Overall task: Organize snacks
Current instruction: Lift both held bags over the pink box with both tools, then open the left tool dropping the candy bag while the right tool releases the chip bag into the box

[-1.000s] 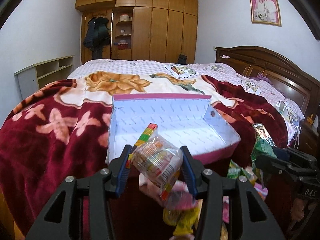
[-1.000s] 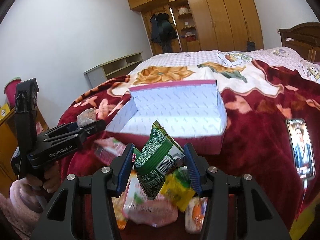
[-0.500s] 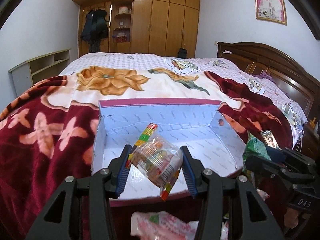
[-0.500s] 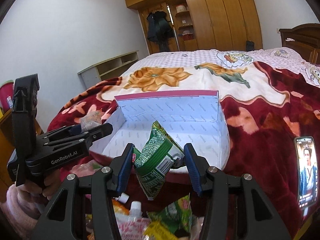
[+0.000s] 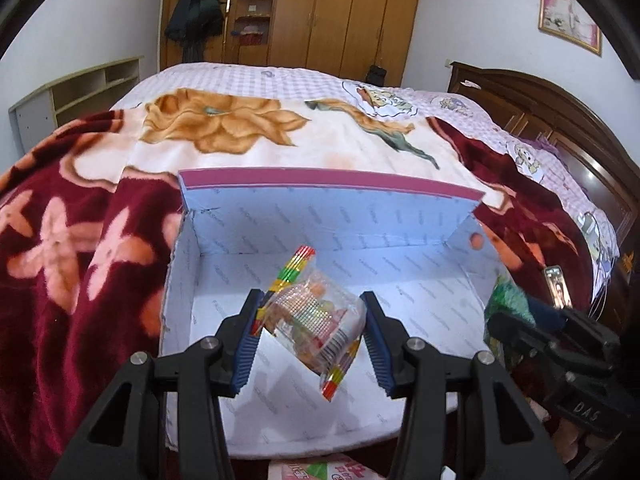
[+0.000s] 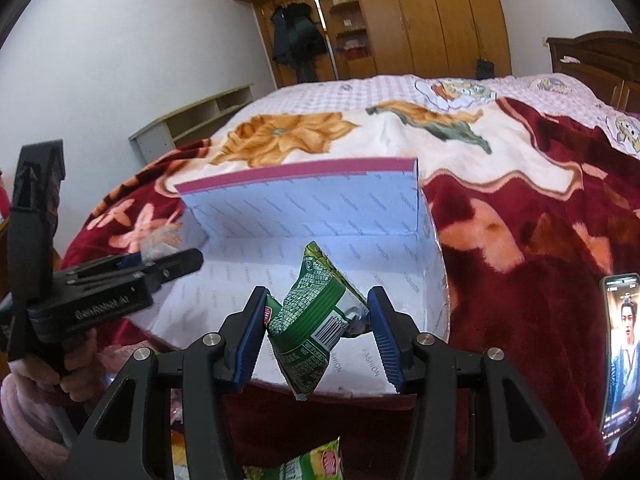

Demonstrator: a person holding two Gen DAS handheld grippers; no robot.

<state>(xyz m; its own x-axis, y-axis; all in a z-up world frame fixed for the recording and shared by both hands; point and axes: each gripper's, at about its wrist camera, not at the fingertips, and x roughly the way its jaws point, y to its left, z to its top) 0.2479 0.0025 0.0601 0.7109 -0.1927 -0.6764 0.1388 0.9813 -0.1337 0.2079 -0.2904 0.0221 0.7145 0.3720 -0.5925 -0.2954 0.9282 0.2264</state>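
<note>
A clear candy packet (image 5: 314,322) with striped rainbow edges is pinched between the blue pads of my left gripper (image 5: 312,340), which is shut on it and hangs over the open white box (image 5: 320,216). My right gripper (image 6: 318,338) is shut on a green snack bag (image 6: 316,320) above the near right part of the same box (image 6: 304,208). The box has a pink rim and lies on the bed with its lid standing up at the back. Each gripper shows in the other's view: the right gripper (image 5: 500,316) at the box's right side, the left gripper (image 6: 168,264) at its left.
The box rests on a dark red flowered blanket (image 5: 80,240). More snack packs (image 6: 308,464) lie below the near edge of the box. A phone (image 6: 620,352) with a lit screen lies on the blanket to the right. A hand in a pink sleeve (image 6: 24,408) holds the left gripper.
Both grippers have moved forward and a little down with their snacks, from above the snack pile to above the inside of the box. Their grips have not changed.
</note>
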